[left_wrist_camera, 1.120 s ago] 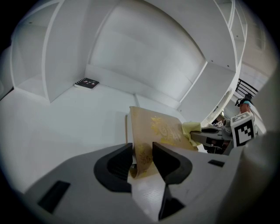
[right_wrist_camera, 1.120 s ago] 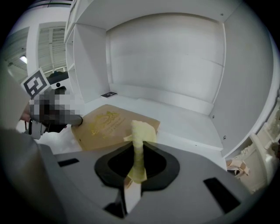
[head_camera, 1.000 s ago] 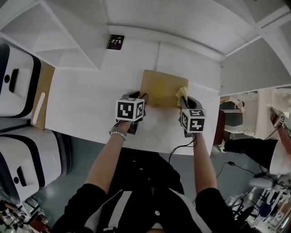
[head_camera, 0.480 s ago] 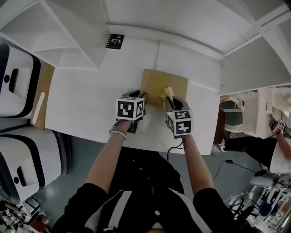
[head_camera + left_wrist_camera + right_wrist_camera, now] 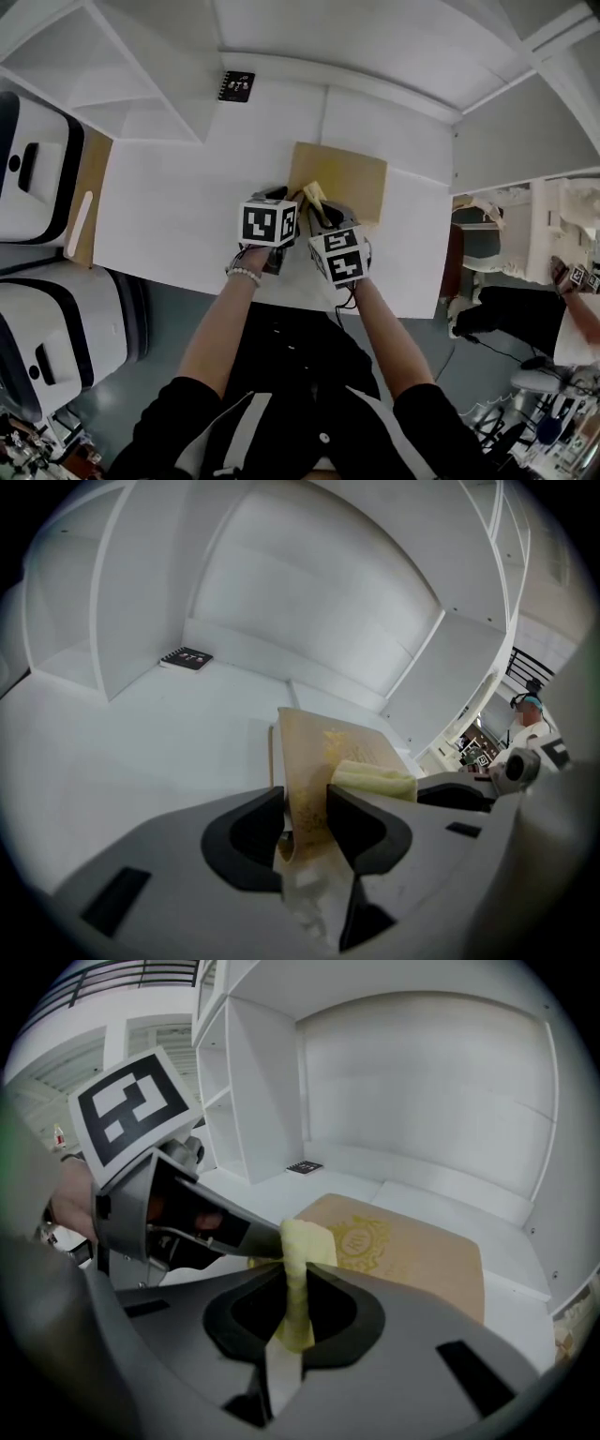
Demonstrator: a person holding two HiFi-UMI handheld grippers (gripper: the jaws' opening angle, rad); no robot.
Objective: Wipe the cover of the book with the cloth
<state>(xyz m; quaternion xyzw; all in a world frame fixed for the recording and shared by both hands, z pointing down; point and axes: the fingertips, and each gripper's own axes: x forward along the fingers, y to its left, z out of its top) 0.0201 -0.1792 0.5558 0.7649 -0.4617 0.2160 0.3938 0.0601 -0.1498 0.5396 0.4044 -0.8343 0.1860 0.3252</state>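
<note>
Yellow cloth point(image 5: 305, 1241) sits pinched in your right gripper point(image 5: 300, 1285) over the book point(image 5: 352, 183), whose corner your left gripper point(image 5: 305, 808) clamps.

Black white-striped top point(image 5: 281, 412), beaded bracelet point(image 5: 242, 276) on left wrist; left hand-held gripper point(image 5: 290, 201) and right hand-held gripper point(image 5: 318, 210) are grey with black-and-white marker cubes.

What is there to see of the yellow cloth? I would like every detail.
The cloth is pale yellow and looks soft. It is bunched into a narrow upright strip, pinched between the jaws of the right gripper, its free end standing above them. It is over the near left part of the tan book, close to the left gripper. Whether it touches the cover cannot be told.
</note>
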